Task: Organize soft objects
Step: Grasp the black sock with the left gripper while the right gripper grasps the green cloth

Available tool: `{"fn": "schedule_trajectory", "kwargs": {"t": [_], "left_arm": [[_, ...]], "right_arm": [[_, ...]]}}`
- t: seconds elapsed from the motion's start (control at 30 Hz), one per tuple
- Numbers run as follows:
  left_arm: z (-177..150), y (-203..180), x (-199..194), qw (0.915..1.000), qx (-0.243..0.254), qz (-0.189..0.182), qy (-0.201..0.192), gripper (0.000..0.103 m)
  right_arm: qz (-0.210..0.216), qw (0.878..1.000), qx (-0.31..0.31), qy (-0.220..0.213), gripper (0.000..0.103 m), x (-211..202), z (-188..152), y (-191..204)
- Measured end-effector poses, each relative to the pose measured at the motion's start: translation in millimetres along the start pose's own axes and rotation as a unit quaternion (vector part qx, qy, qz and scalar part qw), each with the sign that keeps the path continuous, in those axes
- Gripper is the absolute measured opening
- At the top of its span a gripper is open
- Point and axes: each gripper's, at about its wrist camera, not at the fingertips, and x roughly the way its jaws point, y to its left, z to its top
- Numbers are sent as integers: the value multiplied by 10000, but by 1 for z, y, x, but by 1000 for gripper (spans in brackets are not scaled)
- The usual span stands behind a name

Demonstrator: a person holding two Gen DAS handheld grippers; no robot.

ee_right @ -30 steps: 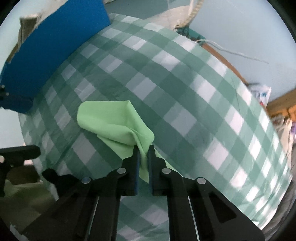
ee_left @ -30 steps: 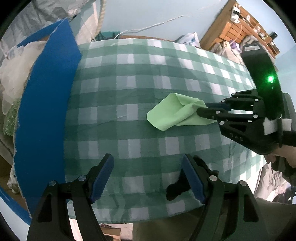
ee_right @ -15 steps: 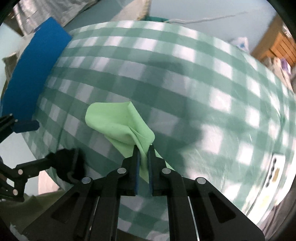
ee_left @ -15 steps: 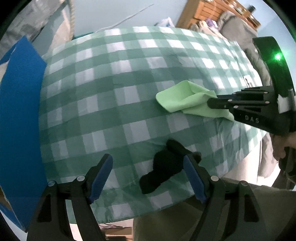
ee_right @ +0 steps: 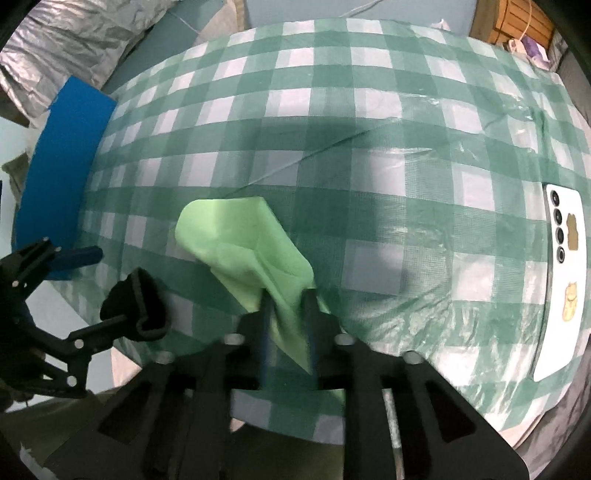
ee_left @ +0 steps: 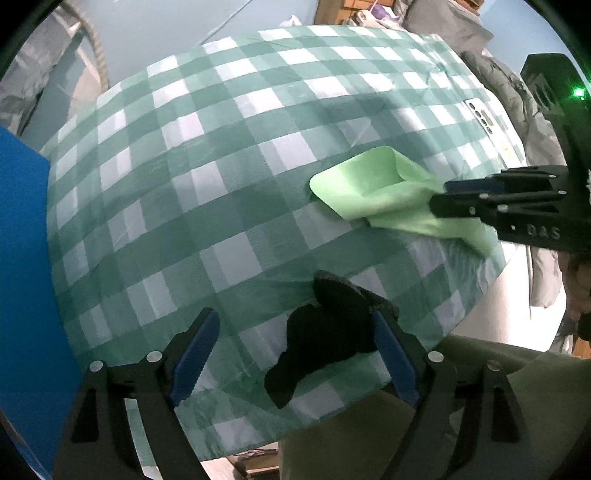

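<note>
I see a table [ee_right: 369,147] in green-white check cloth, pale blue wall [ee_left: 184,33] behind, wooden shelf [ee_right: 517,18] far right, blue board [ee_right: 62,155] left.

A light green soft cloth [ee_right: 243,240] lies on the green-and-white checked tabletop [ee_right: 332,129], stretching ahead and to the left of the right gripper [ee_right: 286,295], whose fingers stand on either side of the cloth's near corner. A black crumpled fabric item [ee_left: 325,332] lies near the tabletop's front edge, between the fingers of the left gripper [ee_left: 295,350], closer to the right one. A white rectangular phone [ee_right: 561,277] lies far right of the right gripper. A blue flat board [ee_left: 22,277] stands left of the left gripper, beside the tabletop.
</note>
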Motion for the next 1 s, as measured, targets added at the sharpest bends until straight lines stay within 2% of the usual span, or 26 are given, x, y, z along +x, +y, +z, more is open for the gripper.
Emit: {"fn": "schedule_trajectory", "kwargs": {"t": [0.03,0.17,0.4,0.57,0.8,0.9,1.0], "left_arm": [[0,0,-1,10000,0,-9,-13,85],[3,2,-6,9999,-40,-105,-93,86],[-6,4,-6,9999,99,-110,-16,86],[-7,-1,1,10000,30,-16,18,86],[0,-5,9,9998,-207,21,-2,86],[3,-8,12,9997,-221,87,-44,86],[2,-10,12,9998,-180,95,-57,77]], "right_arm": [[8,10000,-24,-30,48,-2,0,0],[-10,9997,-196,-151,61,-7,0,5],[-128,9976,-684,-47,63,1,7,20],[-373,9927,-1142,76,63,13,9,35],[-721,9867,-1454,133,63,28,6,45],[-930,9823,-1617,138,57,31,2,51],[-1125,9777,-1770,95,33,32,-2,56]]}}
